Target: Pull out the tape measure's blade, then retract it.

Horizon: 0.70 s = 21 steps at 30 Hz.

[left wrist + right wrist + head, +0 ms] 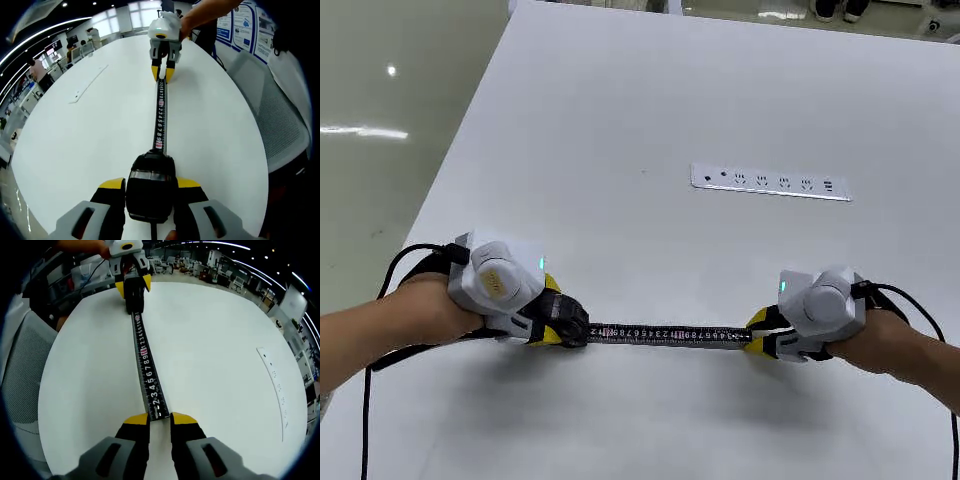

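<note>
The black tape measure case point(568, 326) lies low on the white table point(650, 110), and my left gripper point(556, 318) is shut on it. In the left gripper view the case point(151, 186) sits between the yellow-tipped jaws of the left gripper point(150, 186). Its blade point(668, 335) is drawn out to the right, numbers up. My right gripper point(759, 334) is shut on the blade's end. The right gripper view shows the blade point(146, 369) running from the right gripper point(159, 418) to the far case point(133, 293); the left gripper view shows the blade point(160, 110) reaching the right gripper point(163, 73).
A white power strip point(770, 183) lies on the table beyond the grippers, also seen as the strip point(274, 377) at the right. Black cables point(380, 330) trail from both hands. The table's left edge drops to a glossy floor point(380, 120). A mesh chair point(272, 115) stands beside the table.
</note>
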Motion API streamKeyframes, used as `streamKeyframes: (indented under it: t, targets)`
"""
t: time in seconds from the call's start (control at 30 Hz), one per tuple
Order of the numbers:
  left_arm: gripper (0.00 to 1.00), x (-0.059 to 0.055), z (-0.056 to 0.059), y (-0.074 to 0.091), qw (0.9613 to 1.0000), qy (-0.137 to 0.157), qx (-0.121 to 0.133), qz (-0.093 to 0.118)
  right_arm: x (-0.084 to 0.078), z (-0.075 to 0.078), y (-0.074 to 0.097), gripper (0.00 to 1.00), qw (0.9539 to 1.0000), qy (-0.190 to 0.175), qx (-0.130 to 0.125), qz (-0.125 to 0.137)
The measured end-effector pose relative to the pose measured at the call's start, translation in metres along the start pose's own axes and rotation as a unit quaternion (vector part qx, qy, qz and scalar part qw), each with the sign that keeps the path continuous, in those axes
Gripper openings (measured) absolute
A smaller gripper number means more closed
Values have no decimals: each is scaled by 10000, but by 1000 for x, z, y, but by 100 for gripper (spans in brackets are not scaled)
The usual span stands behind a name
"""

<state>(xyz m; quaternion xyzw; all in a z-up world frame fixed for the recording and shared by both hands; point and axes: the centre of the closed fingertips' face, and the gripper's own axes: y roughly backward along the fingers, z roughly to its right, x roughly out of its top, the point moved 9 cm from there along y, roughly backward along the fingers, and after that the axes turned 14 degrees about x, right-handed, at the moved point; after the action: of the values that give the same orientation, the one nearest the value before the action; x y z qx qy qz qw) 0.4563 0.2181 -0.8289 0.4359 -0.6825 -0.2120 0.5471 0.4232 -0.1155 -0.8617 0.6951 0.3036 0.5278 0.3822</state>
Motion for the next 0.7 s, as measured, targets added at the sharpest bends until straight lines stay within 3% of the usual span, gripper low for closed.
streamKeyframes:
  t: [0.7]
  targets:
    - [51, -5, 3, 13, 9976, 564, 404, -59, -3, -7, 1, 21, 9974, -468, -481, 268]
